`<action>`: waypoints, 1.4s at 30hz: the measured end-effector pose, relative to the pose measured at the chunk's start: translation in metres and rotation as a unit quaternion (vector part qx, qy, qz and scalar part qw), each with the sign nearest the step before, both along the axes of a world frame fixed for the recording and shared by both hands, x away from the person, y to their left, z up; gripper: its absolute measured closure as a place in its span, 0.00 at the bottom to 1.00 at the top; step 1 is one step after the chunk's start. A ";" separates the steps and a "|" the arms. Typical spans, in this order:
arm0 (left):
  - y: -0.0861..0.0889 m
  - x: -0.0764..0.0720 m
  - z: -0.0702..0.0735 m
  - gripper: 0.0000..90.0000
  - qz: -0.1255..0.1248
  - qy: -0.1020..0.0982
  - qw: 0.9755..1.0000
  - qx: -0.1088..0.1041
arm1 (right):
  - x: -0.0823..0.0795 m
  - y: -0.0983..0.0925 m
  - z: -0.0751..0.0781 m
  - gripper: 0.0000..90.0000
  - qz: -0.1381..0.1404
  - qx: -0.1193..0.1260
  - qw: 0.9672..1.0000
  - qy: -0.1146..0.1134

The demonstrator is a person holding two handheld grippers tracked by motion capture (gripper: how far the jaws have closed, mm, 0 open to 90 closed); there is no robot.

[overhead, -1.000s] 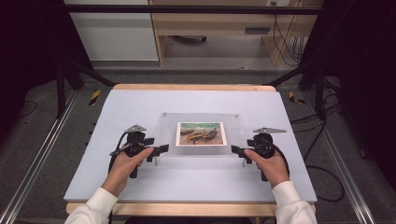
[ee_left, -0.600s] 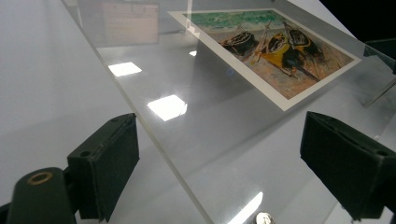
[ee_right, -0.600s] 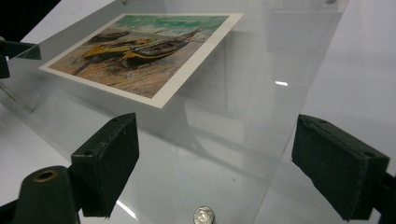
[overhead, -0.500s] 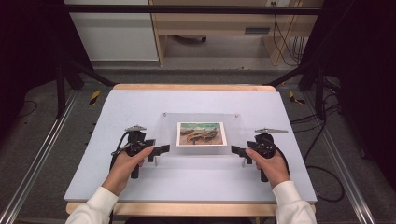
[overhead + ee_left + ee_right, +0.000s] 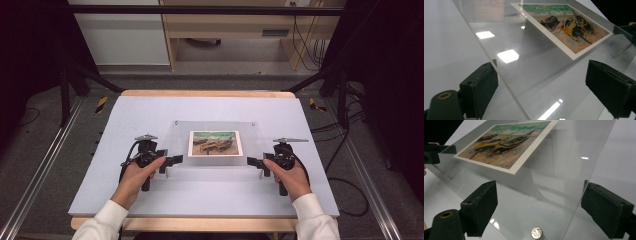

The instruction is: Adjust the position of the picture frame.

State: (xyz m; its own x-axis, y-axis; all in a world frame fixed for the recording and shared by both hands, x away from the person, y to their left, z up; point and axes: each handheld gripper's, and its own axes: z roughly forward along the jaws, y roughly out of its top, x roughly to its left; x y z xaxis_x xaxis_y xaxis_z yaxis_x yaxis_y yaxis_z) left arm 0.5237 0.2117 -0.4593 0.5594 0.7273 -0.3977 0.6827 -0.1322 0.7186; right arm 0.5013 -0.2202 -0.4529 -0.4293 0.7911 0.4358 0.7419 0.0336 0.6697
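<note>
Since a second ago the two grippers have hardly moved: the left gripper and the right gripper stay at the near corners of the clear sheet, jaws apart around its edges. I judge a two-handed lift is being prepared. The gripper views show a round metal stud and the boat picture in the sheet, which lies mid-table.

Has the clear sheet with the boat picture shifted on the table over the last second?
No. The clear sheet sits at the same spot relative to the table's far wooden edge, with the boat picture in the same place.
</note>
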 end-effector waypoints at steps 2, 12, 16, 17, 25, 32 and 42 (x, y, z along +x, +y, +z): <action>0.000 0.000 0.000 0.12 0.000 0.000 1.000 0.001 | 0.000 0.000 0.000 0.16 -0.001 0.001 1.000 0.000; 0.000 0.002 0.001 0.13 0.006 0.002 1.000 0.007 | 0.002 0.002 -0.001 0.17 -0.010 -0.004 1.000 -0.006; 0.000 0.002 0.002 0.13 0.007 0.002 1.000 0.010 | 0.001 0.002 -0.001 0.17 -0.009 -0.003 1.000 -0.008; 0.000 0.002 0.002 0.14 0.007 0.003 1.000 0.010 | 0.001 0.002 -0.001 0.17 -0.009 -0.003 1.000 -0.009; 0.001 0.002 0.004 0.16 0.006 0.006 1.000 0.016 | -0.004 0.004 -0.003 0.18 -0.021 -0.003 0.999 -0.025; 0.004 0.002 0.001 0.18 0.005 0.002 1.000 0.001 | -0.005 0.002 -0.006 0.18 -0.018 0.007 0.999 -0.037; 0.004 -0.001 0.003 0.20 0.004 -0.005 1.000 0.008 | -0.007 0.002 -0.005 0.18 -0.017 0.002 0.999 -0.044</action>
